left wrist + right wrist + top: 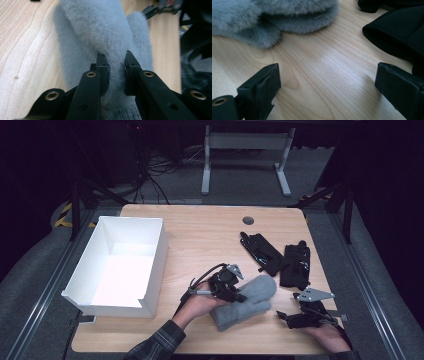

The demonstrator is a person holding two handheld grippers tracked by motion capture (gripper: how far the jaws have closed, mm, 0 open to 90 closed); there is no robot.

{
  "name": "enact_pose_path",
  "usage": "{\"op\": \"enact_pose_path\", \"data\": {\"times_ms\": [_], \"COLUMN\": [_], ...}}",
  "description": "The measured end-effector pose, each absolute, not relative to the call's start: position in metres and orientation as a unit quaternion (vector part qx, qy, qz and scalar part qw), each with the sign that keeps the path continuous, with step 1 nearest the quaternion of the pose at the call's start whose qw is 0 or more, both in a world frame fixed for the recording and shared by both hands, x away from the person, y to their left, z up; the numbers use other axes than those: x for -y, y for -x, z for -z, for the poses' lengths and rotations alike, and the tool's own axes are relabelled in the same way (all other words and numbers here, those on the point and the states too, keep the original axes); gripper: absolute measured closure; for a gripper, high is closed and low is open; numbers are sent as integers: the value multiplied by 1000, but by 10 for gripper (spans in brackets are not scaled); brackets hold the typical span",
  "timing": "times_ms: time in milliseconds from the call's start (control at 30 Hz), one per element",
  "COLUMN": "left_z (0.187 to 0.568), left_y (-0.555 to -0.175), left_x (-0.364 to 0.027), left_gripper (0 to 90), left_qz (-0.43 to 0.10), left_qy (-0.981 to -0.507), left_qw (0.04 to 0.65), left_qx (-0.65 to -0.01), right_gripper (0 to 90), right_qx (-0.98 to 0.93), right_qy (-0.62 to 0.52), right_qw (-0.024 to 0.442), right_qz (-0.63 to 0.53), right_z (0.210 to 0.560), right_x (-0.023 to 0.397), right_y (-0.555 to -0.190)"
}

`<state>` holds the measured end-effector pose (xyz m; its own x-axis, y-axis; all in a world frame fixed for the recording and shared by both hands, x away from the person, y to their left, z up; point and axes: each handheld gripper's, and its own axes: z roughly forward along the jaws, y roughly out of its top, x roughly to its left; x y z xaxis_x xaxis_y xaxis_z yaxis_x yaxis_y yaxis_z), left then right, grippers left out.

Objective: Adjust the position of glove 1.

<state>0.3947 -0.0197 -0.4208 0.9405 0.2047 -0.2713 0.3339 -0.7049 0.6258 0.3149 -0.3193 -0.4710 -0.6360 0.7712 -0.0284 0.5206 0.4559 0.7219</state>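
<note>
1. Nearest to us, the right gripper (300, 317) rests low at the near right edge of the wooden table (210, 240). Its jaws stand wide apart and hold nothing; between them we see bare wood.
2. A little farther, the left gripper (235, 292) has its jaws narrow, closed on a fold of the grey fluffy mitten (250, 302). In the left gripper view the pads (103, 72) press into the fur from both sides.
3. The mitten lies near the front of the table, between the two grippers, with its thumb towards the right gripper.
4. To do this step well, we think the pinch must stay firm and deep in the fabric, because fur alone can slip. The lift should be slow and high enough to pass over the wall of the white box (120, 265), if that is the goal.
5. Farther right, two black gloves (280, 257) lie side by side and touch each other.
6. Count: we see two grey mitten layers stacked, perhaps a pair, two black gloves, one box, two grippers.
</note>
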Motion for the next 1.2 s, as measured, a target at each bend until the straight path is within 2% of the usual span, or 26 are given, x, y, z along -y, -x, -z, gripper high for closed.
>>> {"op": "enact_pose_path", "data": {"times_ms": [133,433,600,900,1200], "left_z": [418,398,395,413,439], "left_y": [-393,-398,-406,-415,-423], "left_x": [19,12,20,50,49], "left_gripper": [713,285,153,142,116], "left_qz": [85,33,35,41,66], "left_qy": [-918,-908,-908,-921,-926], "left_qw": [360,382,378,345,318], "left_qx": [-144,-167,-177,-175,-191], "right_gripper": [69,69,70,69,70], "right_qx": [-834,-834,-834,-834,-834], "right_qy": [-387,-387,-387,-387,-386], "right_qw": [179,179,179,179,178], "right_qz": [-350,-350,-350,-350,-350], "right_z": [471,471,471,471,471], "right_x": [319,319,319,319,319], "right_y": [-315,-315,-315,-315,-315]}}
